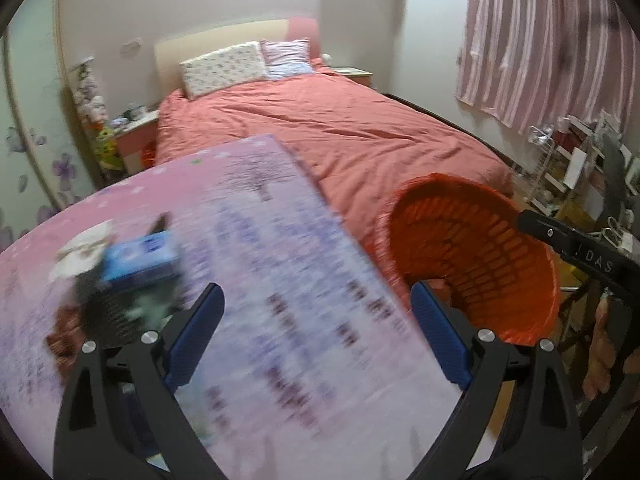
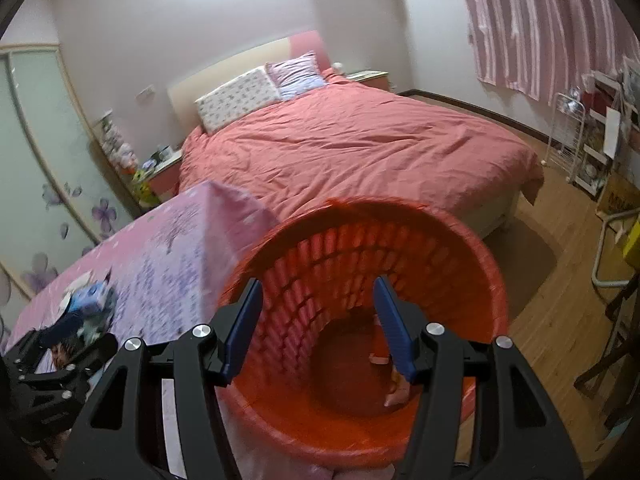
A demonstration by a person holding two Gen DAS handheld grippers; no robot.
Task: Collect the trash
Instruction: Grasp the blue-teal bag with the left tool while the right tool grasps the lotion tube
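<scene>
- Trash pile (image 1: 120,276): we note a blue carton, white paper and dark scraps, blurred, on the pink patterned table (image 1: 280,280), far left.
- Left gripper (image 1: 316,320): our jaws spread wide over the table, holding nothing.
- Orange basket (image 2: 460,248): just beside the table's right edge.
- Right gripper (image 2: 318,328): our jaws apart above the basket's mouth, empty.
- Red bed (image 2: 360,148): behind.
</scene>
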